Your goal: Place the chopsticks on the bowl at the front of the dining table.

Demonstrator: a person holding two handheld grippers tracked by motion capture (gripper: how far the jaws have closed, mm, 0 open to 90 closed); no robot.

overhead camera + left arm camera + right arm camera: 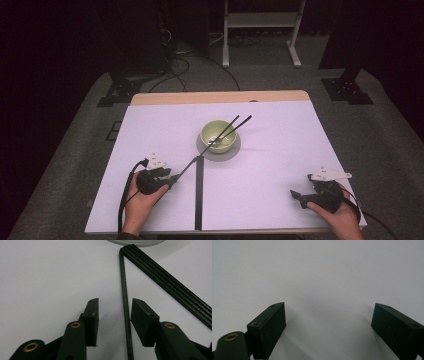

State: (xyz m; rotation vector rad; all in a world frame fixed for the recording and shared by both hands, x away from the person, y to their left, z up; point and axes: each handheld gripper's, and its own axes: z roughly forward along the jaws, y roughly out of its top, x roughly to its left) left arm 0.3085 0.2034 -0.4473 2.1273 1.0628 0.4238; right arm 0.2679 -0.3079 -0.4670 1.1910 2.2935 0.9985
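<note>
At lower left, my left tool (172, 179) straddles a chopstick (125, 305), unclenched; I should clench squarely, lifting level.

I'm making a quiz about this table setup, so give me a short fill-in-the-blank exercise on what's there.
1. The bowl is pale ____ in colour.
2. The bowl stands on a grey ____.
3. The thin black rod runs between the jaws of the ____ gripper.
4. The right gripper has its jaws ____, with nothing between them.

Missing words: green; plate; left; open
</note>
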